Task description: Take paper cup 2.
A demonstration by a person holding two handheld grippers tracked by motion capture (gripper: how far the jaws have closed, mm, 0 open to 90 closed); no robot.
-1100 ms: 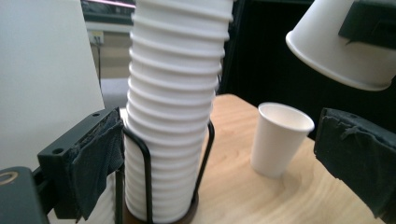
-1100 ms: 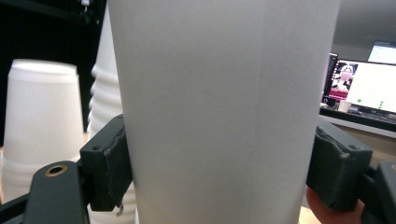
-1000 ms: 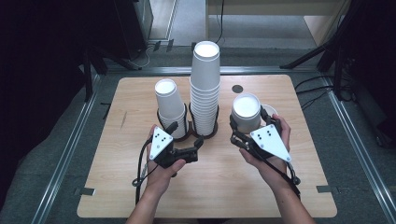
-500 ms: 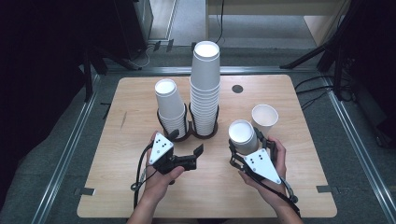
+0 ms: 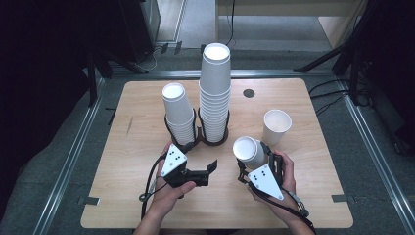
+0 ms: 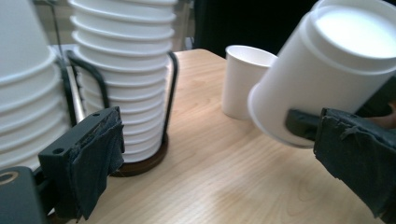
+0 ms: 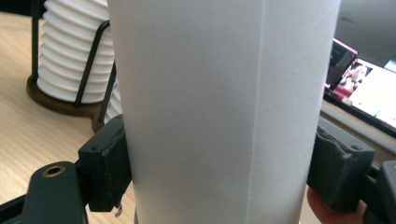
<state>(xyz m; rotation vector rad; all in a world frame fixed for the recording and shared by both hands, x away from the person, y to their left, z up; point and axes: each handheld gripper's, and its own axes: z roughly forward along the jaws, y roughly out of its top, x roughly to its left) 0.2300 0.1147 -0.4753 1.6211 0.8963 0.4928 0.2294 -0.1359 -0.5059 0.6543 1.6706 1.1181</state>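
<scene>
**Right gripper clamps an upturned paper cup near the table's front**

High view: the right gripper (image 5: pixel 250 164) holds a white cup (image 5: pixel 248 152), bottom up, at five o'clock from the tall stack (image 5: pixel 215 93). A lone cup (image 5: pixel 276 126) stands at its one o'clock. The left gripper (image 5: pixel 208 171) lies empty.

Left gripper view: its jaws gape wide, nothing between.

Right gripper view: both pads press the cup (image 7: pixel 224 107) walls.

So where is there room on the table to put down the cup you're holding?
The paper cup in the right gripper has bare wood in front of the lone upright cup, toward the table's right edge. The left side beyond the short cup stack is free too. It is crowded in the middle, around the tall cup stack and the left gripper.
</scene>
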